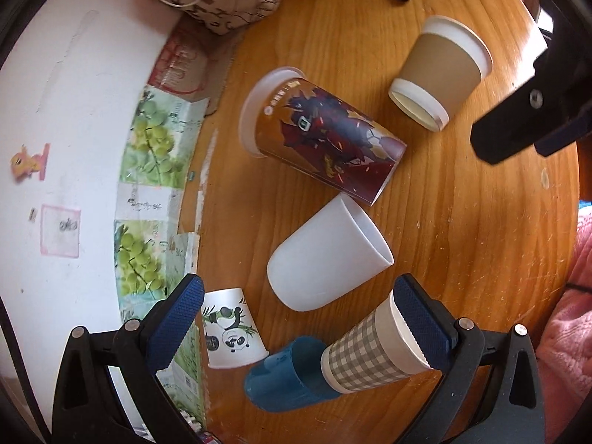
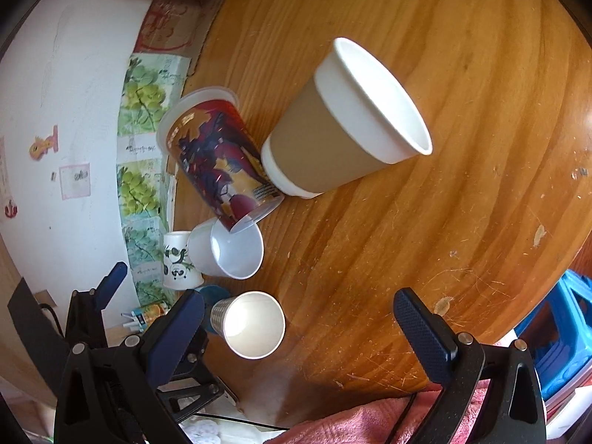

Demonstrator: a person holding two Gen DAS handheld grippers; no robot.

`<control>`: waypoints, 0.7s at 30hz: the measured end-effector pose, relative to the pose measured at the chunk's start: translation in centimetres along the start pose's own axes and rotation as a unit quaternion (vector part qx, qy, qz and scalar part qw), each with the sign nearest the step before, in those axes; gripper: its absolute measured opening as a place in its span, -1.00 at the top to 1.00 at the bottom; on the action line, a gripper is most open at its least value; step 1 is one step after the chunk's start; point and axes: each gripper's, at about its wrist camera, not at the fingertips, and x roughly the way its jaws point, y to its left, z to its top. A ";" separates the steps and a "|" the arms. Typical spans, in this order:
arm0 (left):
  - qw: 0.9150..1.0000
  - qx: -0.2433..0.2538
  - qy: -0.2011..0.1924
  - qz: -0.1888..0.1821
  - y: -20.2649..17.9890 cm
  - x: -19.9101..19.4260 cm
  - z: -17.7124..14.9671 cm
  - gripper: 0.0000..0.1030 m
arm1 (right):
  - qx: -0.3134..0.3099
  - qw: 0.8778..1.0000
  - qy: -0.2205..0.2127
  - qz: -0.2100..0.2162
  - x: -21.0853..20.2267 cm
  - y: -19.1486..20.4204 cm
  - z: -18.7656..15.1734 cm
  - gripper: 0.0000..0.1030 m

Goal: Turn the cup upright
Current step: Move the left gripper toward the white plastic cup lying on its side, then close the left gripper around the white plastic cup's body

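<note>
1. Fingers of my left gripper [image 1: 296,318] stood wide apart and held nothing, low over the worktop [image 1: 462,222]. I judged I had spread them that far so they could take in a cup lying on its side.
2. Nearest that gripper lay the checked cup [image 1: 370,347], on its side, its white rim just beside the right-hand pad [image 1: 418,318]; whether they touched I could not tell. Its base sat against or inside the blue cup [image 1: 285,377], also on its side, which probably stopped it rolling.
3. The panda cup [image 1: 231,333] stood mouth down by the left-hand pad.
4. My right gripper [image 2: 296,325] was equally spread and empty, hovering beyond the checked cup [image 2: 251,323], whose open mouth faced it. I took that as a waiting stance.
5. Further out lay the white plastic cup [image 1: 325,255] on its side, mouth toward the centre of the worktop.
6. Beyond it the printed tumbler [image 1: 318,137] lay with its base close to the white cup's rim.
7. Farthest was the brown sleeved cup [image 2: 344,125], also tipped over.
8. Nothing stood upright yet. I reckoned the checked cup was the natural first pick, though freeing it from the blue cup could drag both.
</note>
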 end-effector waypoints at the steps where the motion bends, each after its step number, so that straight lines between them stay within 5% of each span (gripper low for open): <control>1: 1.000 0.006 0.005 -0.002 0.0 0.4 0.1 -0.98 | 0.006 1.000 -0.002 0.001 0.0 -0.2 0.1 -0.99; 21: 0.993 0.050 0.089 -0.057 -0.7 6.2 1.9 -0.98 | 0.055 0.998 -0.001 0.025 0.8 -1.3 1.5 -0.99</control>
